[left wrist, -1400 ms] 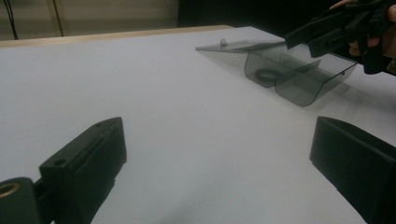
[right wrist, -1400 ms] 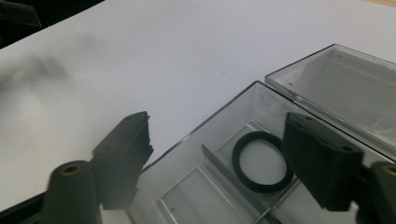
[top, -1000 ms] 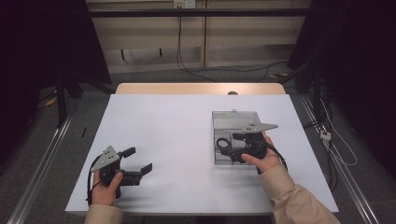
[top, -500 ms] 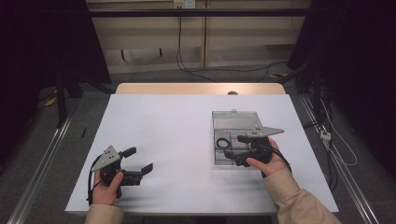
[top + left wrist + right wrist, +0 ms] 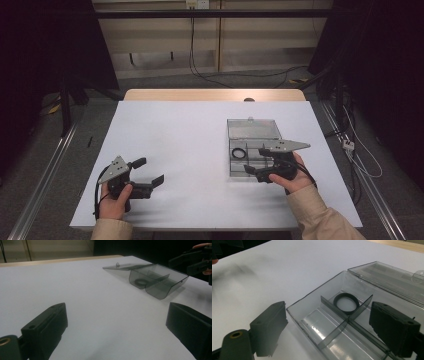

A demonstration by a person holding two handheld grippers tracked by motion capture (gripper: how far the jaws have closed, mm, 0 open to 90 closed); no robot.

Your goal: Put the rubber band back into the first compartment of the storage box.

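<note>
Black ring [image 5: 346, 303] lies in a far compartment of the clear box [image 5: 239, 171], right tool [image 5: 254, 159] backing off.

The ring, a thin matte band, rests flat on the box floor against the crossed dividers, alone in its cell. The box is smoky transparent plastic, shallow and square-cornered, its hinged lid [image 5: 252, 128] laid open flat on the white worktop [image 5: 175, 130]. A second ago the right tool reached over the ring's cell; now it has drawn back to the box's near right edge, jaws spread wide and empty, so the ring looks freshly placed or not yet picked. The left tool [image 5: 148, 170] stays well apart at the near left, jaws released, holding nothing.
</note>
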